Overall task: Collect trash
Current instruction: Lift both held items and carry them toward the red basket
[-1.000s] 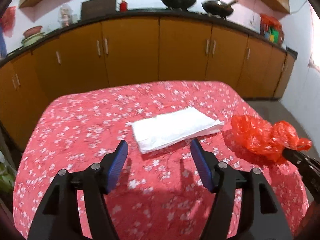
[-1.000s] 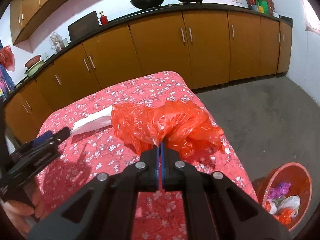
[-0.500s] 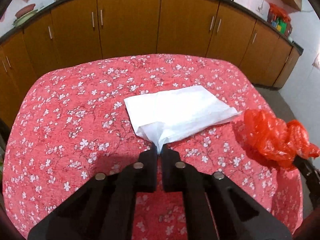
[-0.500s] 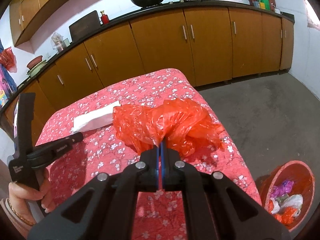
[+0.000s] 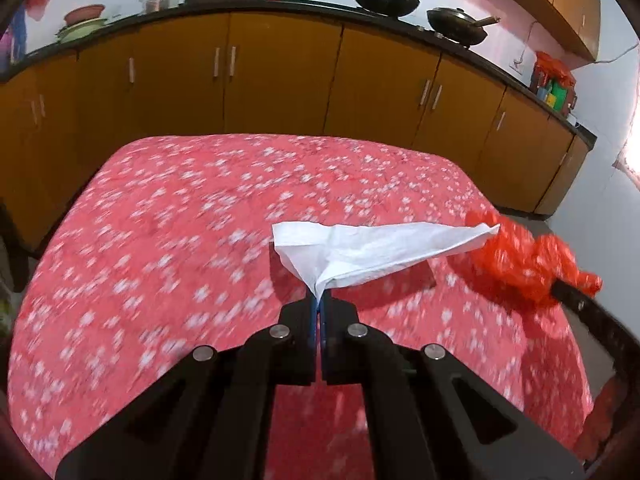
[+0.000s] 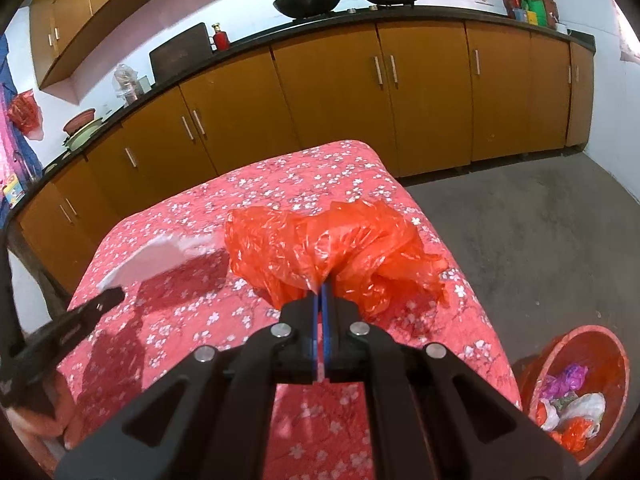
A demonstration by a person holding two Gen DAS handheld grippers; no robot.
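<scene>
My left gripper (image 5: 319, 300): jaws clamped tight on corner of white paper napkin (image 5: 372, 250), sheet lifted clear of table (image 5: 168, 240). My right gripper (image 6: 322, 290): jaws pinched on crumpled orange plastic bag (image 6: 332, 248), held over table's right edge. Both pieces in hand; drop left to do. Red bin (image 6: 600, 344) on floor at 4 o'clock, already holding scraps. Table looks bare otherwise. Open floor (image 6: 520, 220) at 2 o'clock; cabinets (image 6: 332, 92) at 12 well apart.

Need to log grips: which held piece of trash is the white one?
The white tissue, pinched at one corner by the left hand-held gripper. The right hand-held gripper holds the crumpled orange plastic bag.
</scene>
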